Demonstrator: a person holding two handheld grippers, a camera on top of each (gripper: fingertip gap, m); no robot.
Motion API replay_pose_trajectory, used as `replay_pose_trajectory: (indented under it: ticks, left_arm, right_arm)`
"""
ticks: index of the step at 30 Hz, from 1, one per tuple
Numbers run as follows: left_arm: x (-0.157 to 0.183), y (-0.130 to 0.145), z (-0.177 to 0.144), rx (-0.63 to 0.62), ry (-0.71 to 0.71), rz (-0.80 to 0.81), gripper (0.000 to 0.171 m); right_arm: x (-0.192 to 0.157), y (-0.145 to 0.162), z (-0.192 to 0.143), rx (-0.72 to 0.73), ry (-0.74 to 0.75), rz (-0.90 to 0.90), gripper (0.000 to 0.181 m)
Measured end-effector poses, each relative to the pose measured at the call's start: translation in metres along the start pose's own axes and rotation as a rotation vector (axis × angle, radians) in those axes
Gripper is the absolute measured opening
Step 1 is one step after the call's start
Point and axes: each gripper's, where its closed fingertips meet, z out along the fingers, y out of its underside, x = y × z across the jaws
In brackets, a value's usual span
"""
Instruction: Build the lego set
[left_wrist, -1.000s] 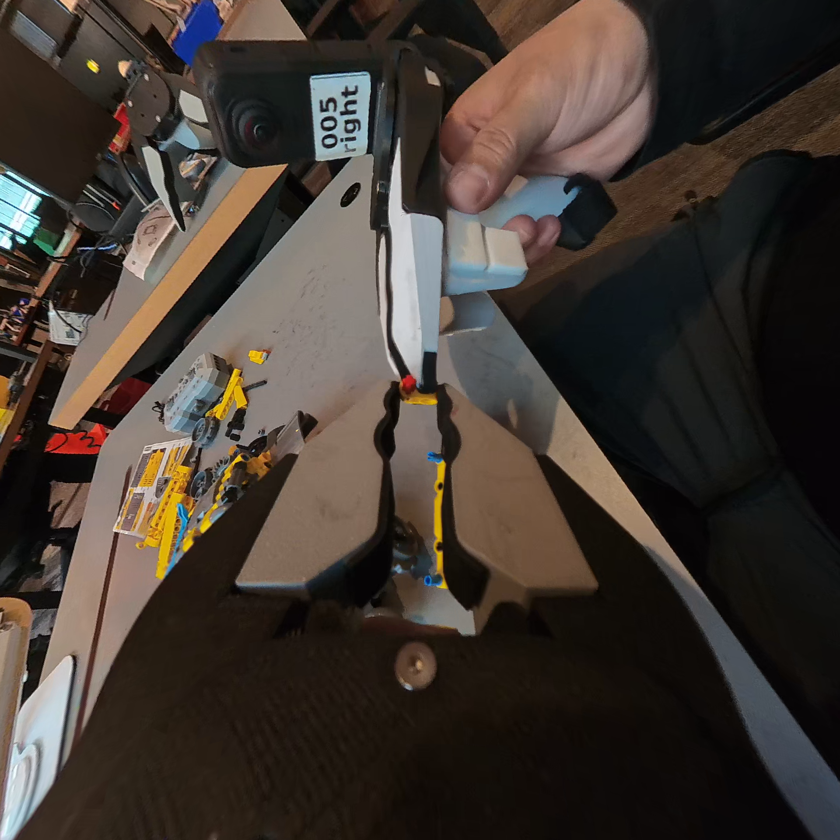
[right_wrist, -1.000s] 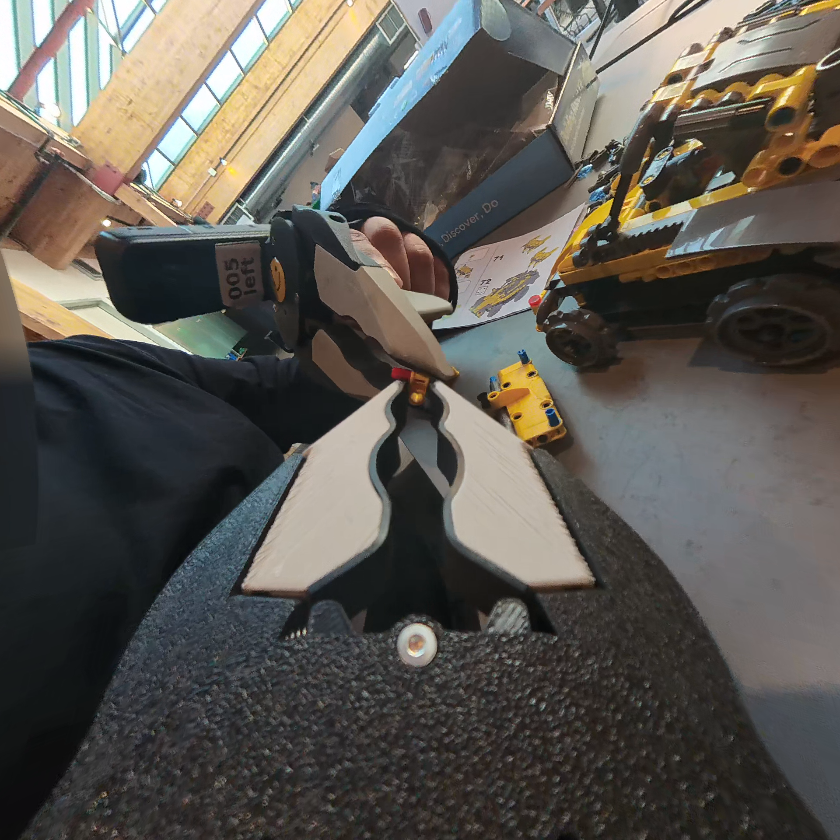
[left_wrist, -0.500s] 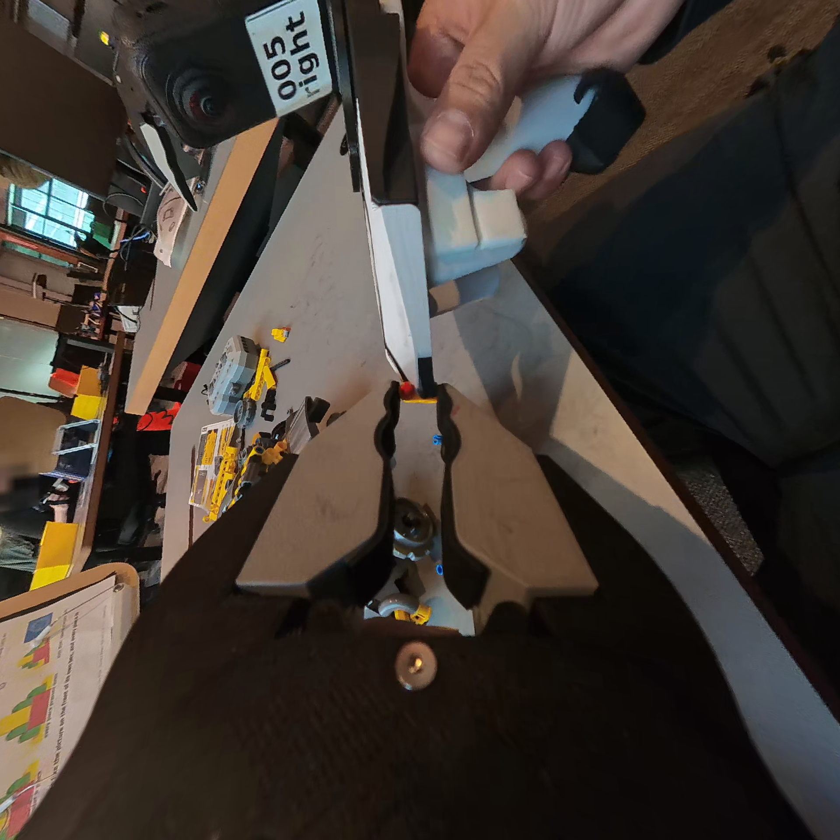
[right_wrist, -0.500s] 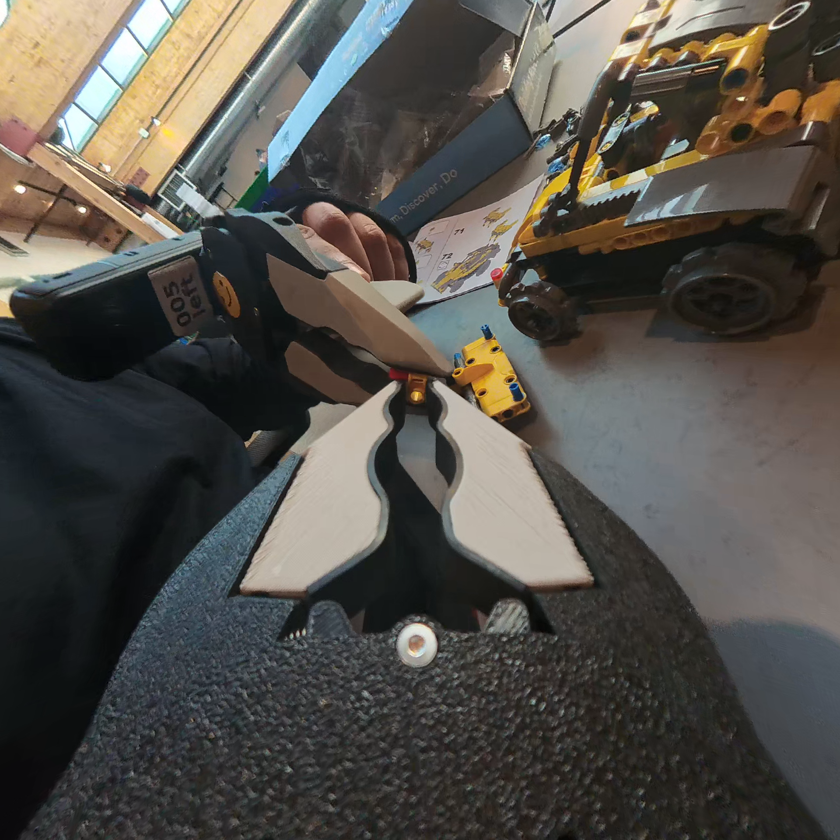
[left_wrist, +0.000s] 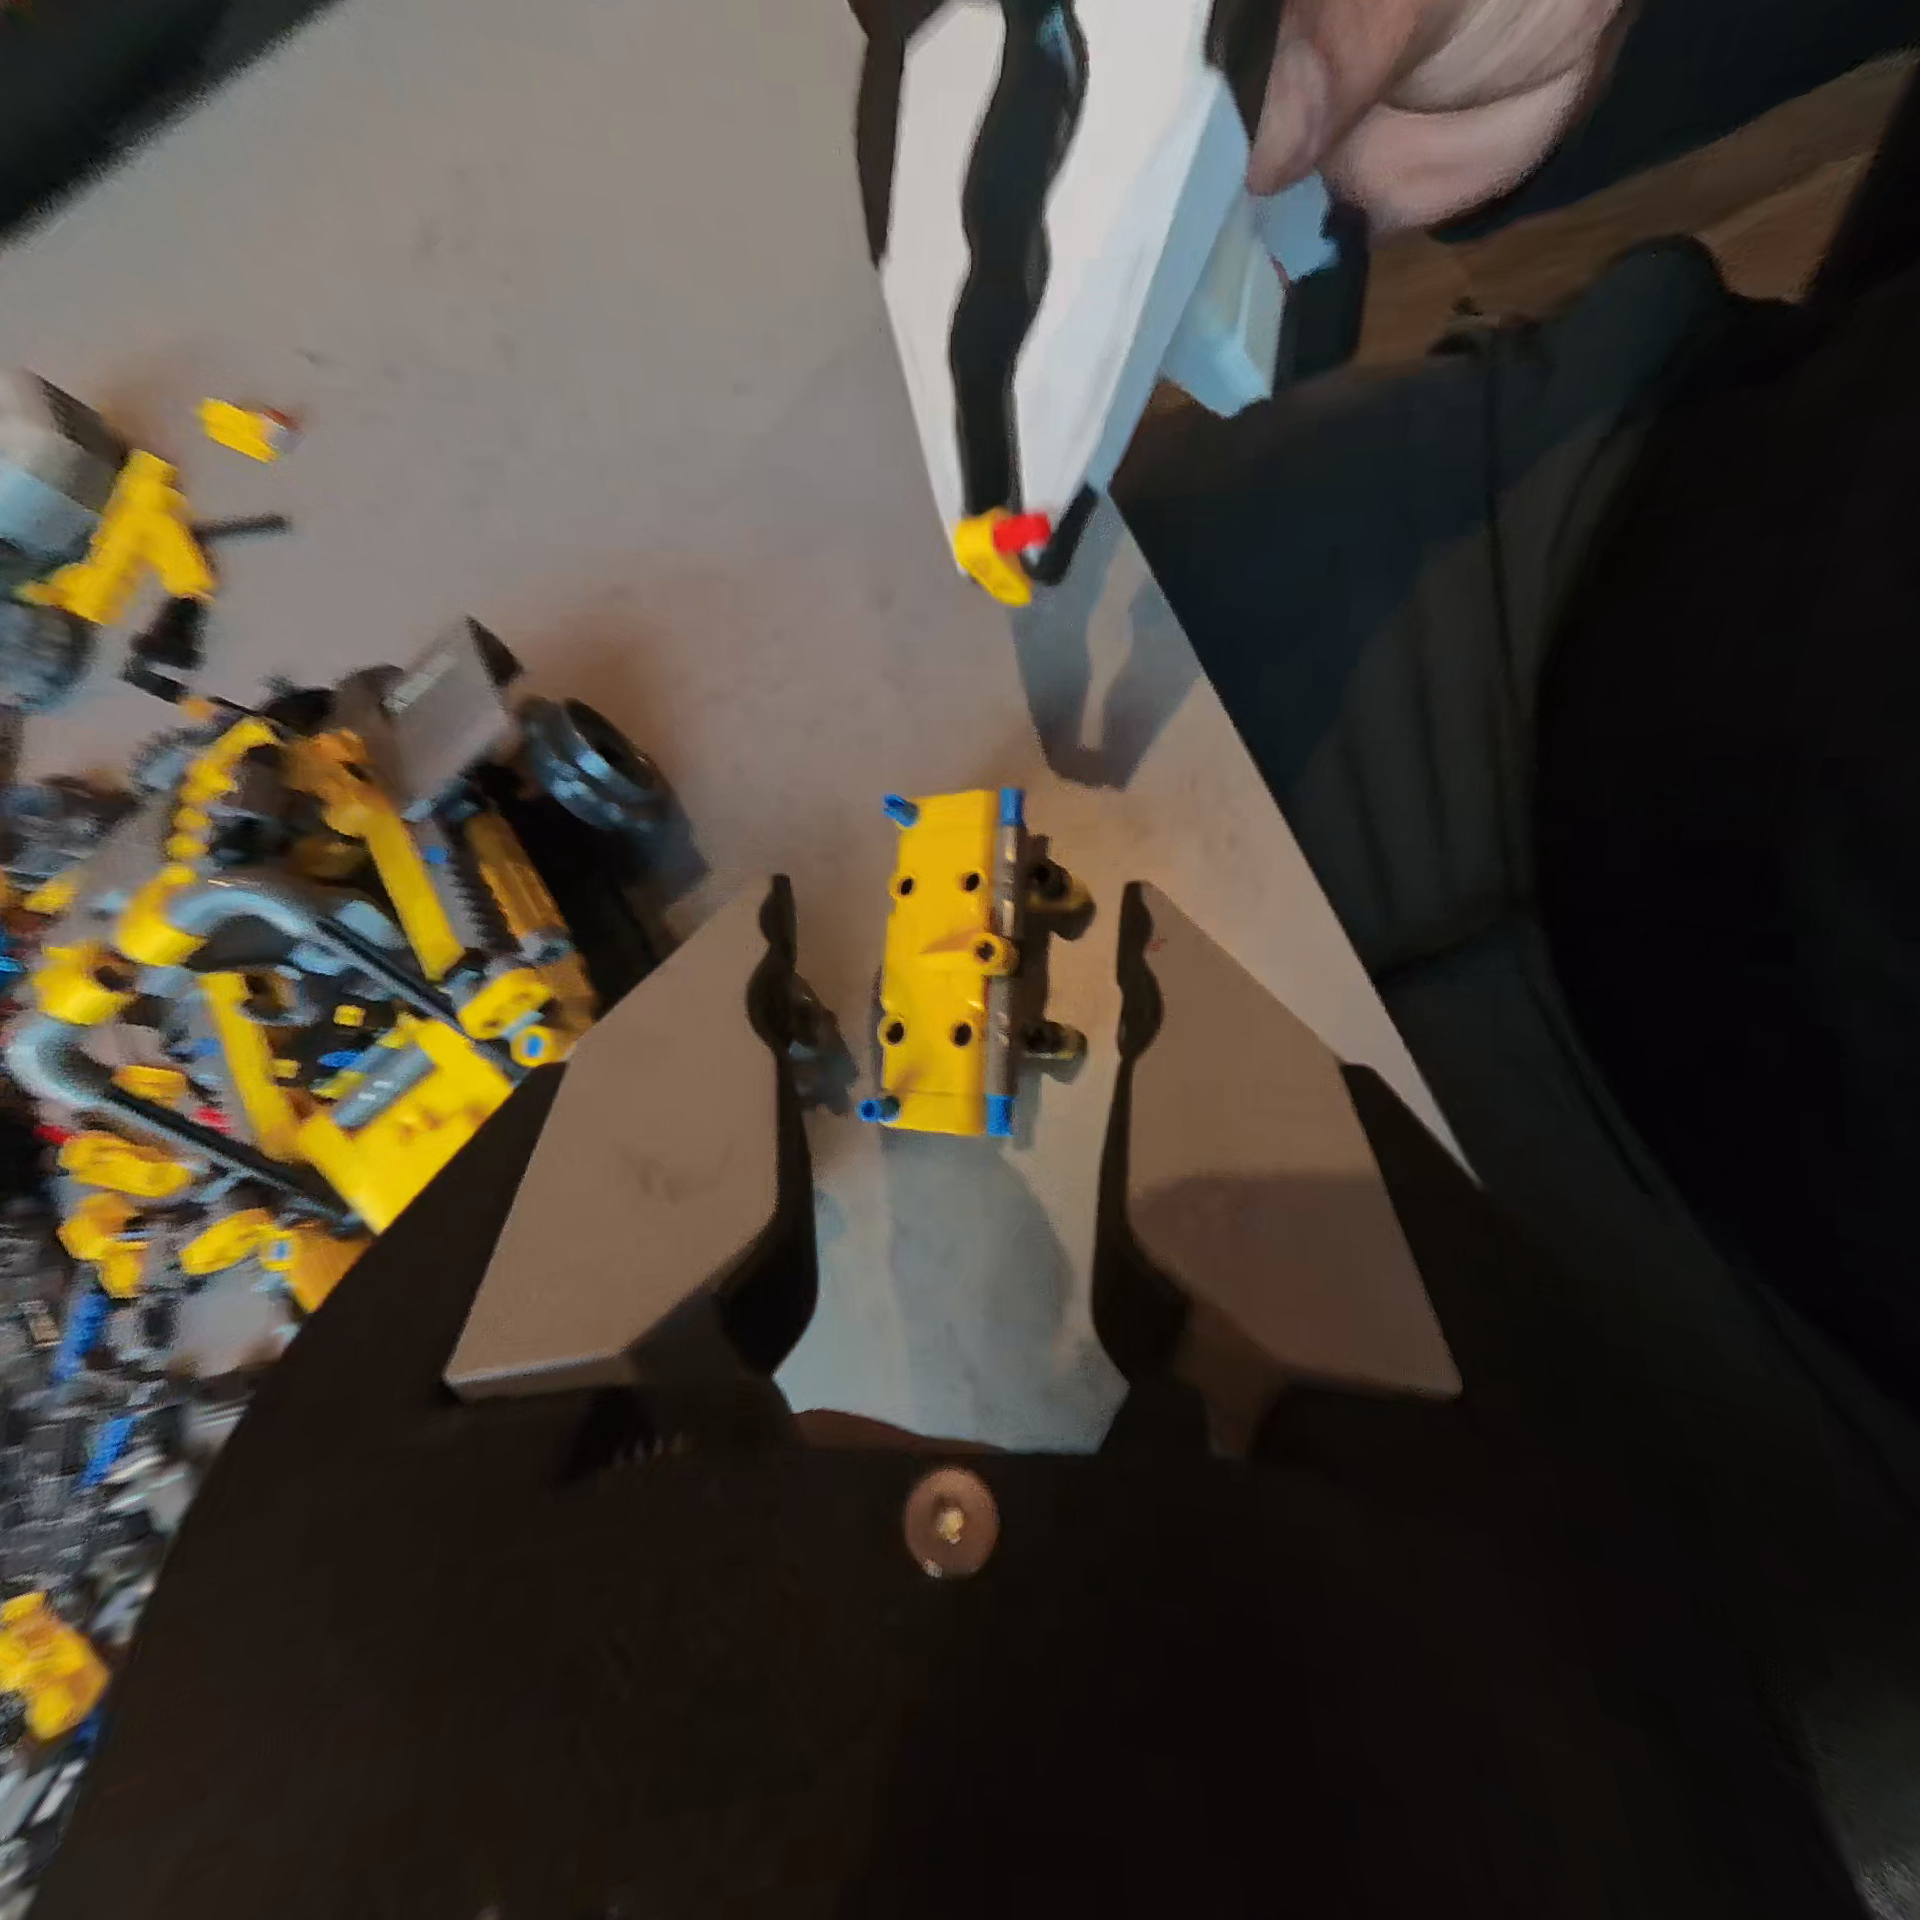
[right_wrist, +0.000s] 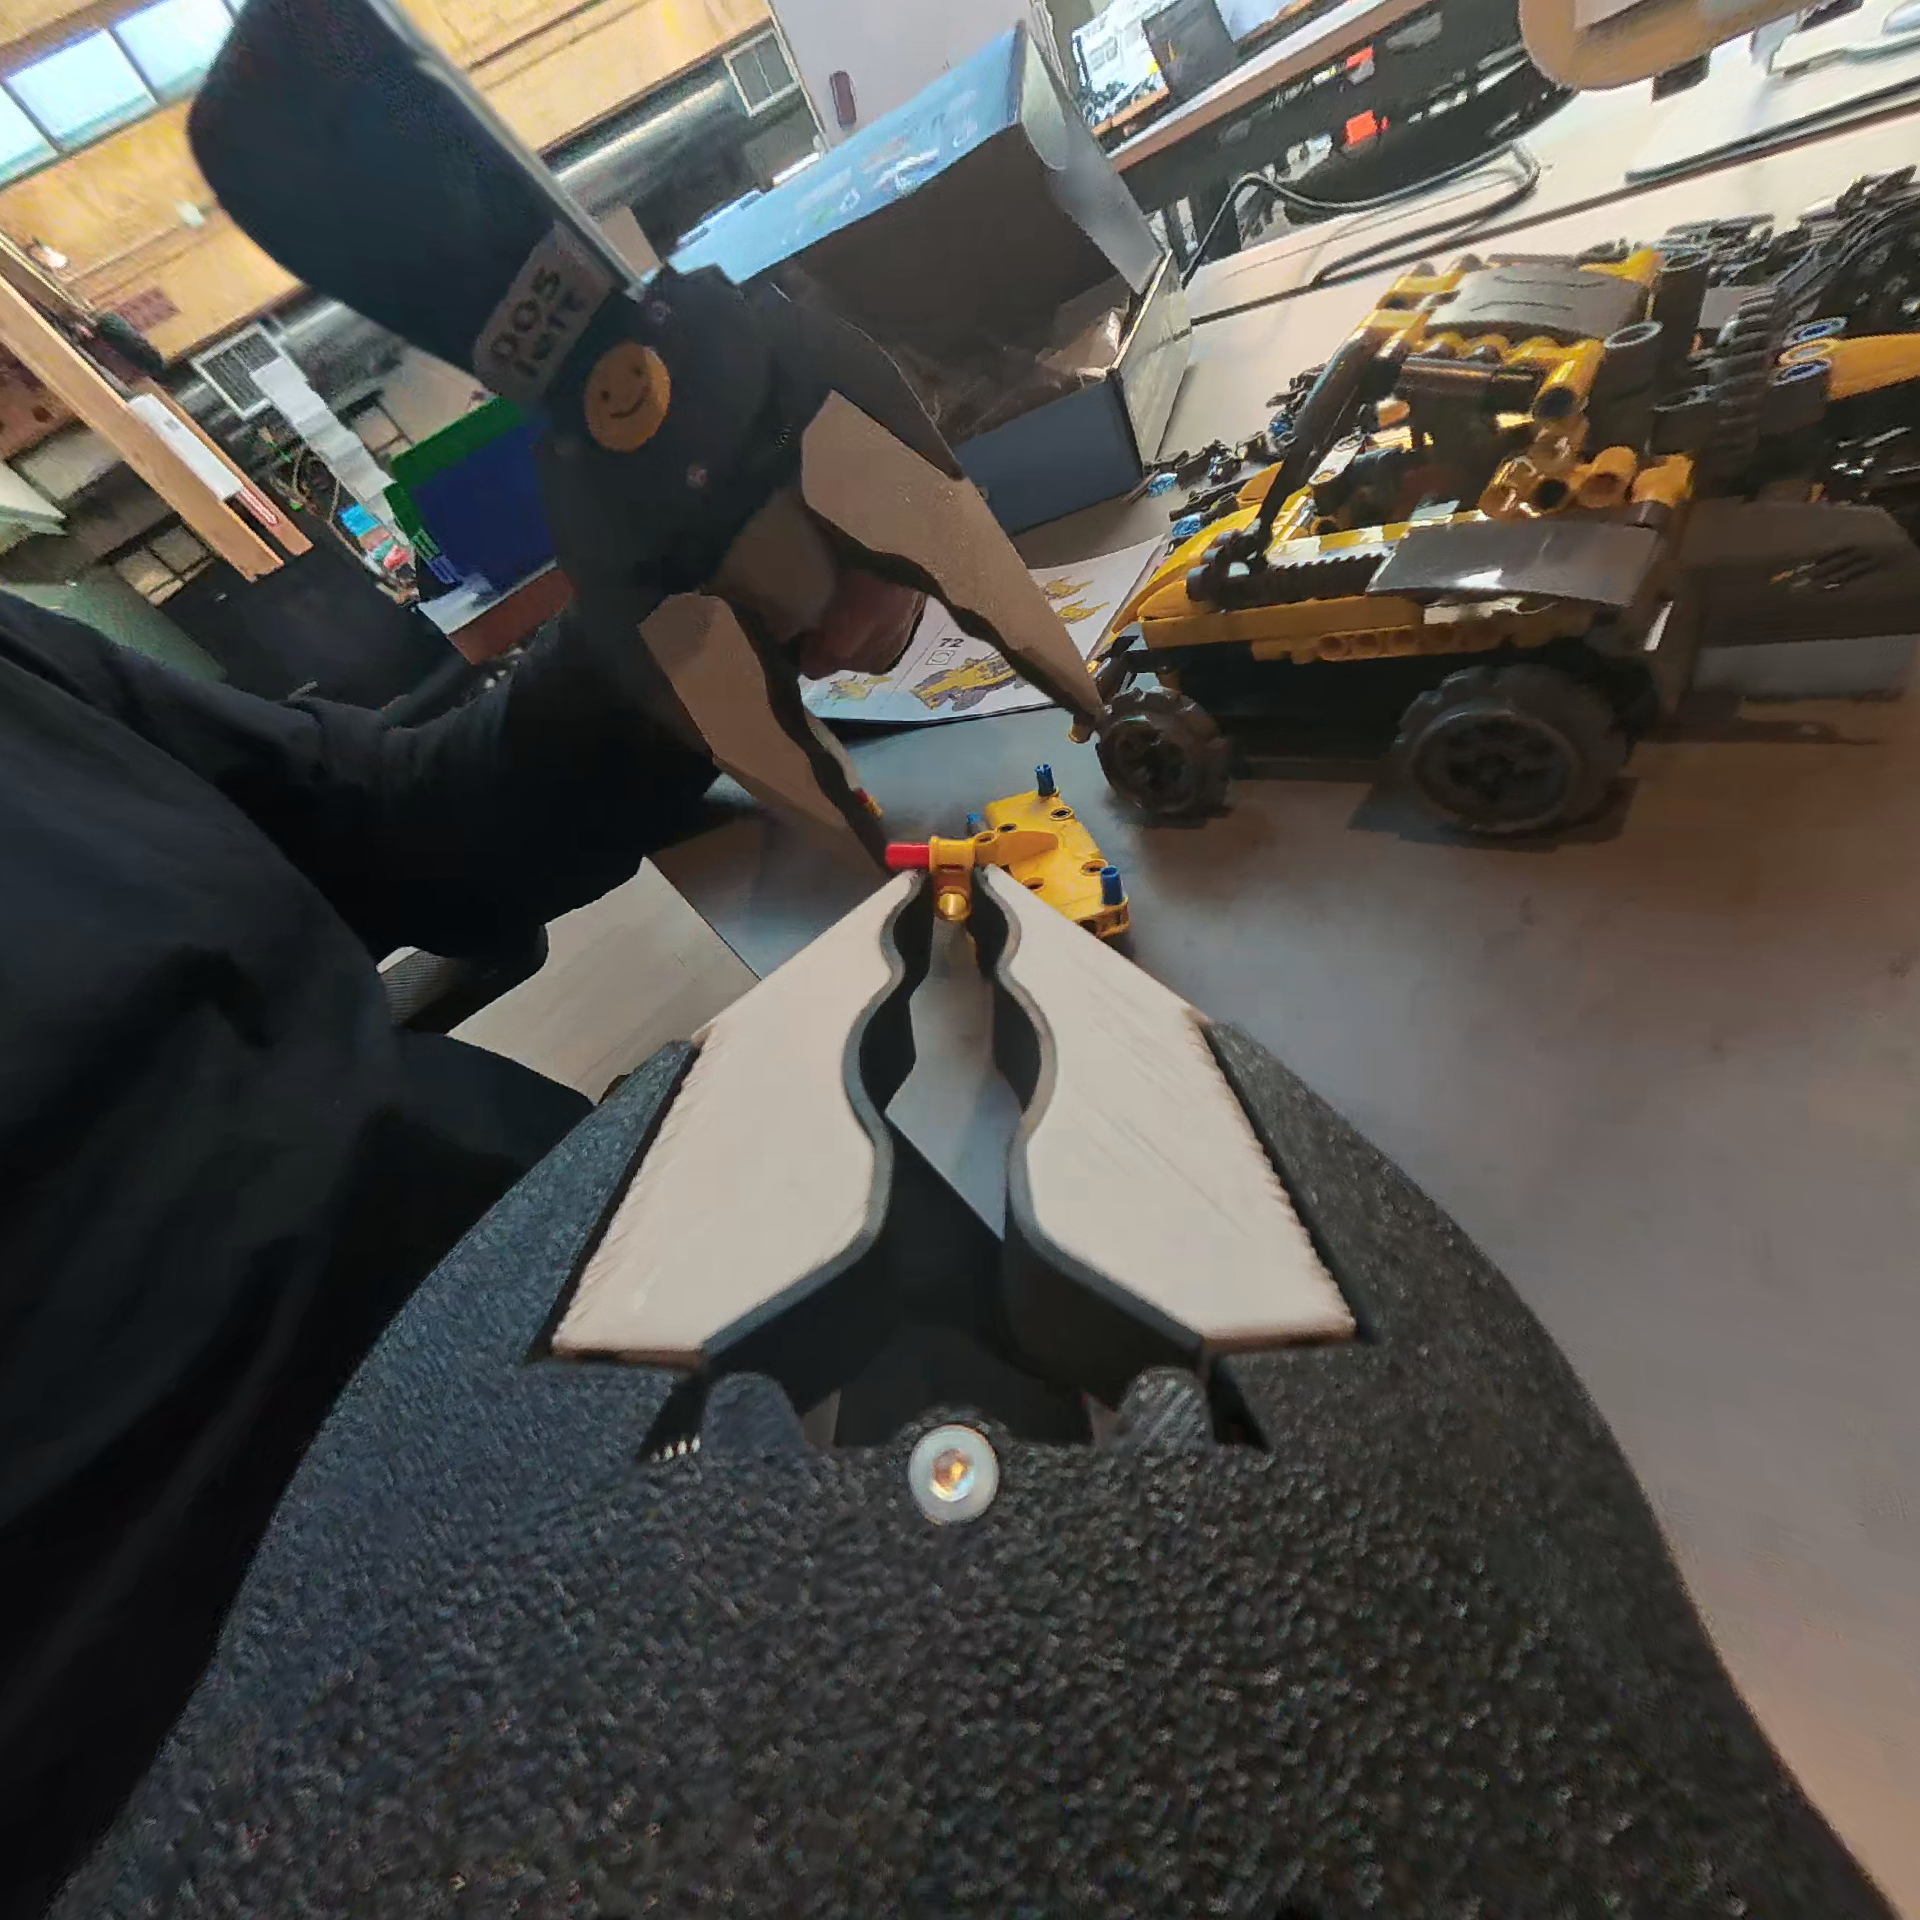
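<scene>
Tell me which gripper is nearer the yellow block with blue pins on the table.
Left. The left gripper, open, straddles the yellow block. The right gripper, shut on a small yellow-and-red piece, sits just short of it.

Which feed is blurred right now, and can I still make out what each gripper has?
Left wrist view: motion blur, worst on the toy truck; the left gripper is open above the sharper yellow block. Right wrist view: crisp, wide-angle bending at the edges; the right gripper is shut on a small yellow piece with a red pin.

Two hand-held grippers (left_wrist: 951, 899) (right_wrist: 951, 883), one toy truck (right_wrist: 1455, 613)
</scene>
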Motion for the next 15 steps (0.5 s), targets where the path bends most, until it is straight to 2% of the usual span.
replay_pose_trajectory:
  ticks: [3, 12, 15]
  left_arm:
    - [0.004, 0.012, 0.006, -0.062, 0.038, -0.03, 0.058]
    - [-0.002, 0.02, 0.014, -0.093, 0.013, -0.043, 0.052]
    - [-0.002, 0.024, 0.017, -0.112, 0.011, -0.043, 0.052]
  right_arm:
    - [-0.004, 0.0, -0.005, 0.023, -0.014, -0.025, 0.007]
    - [-0.01, -0.014, -0.008, 0.048, -0.015, -0.105, 0.007]
    - [-0.012, -0.015, -0.006, 0.042, 0.027, -0.162, 0.007]
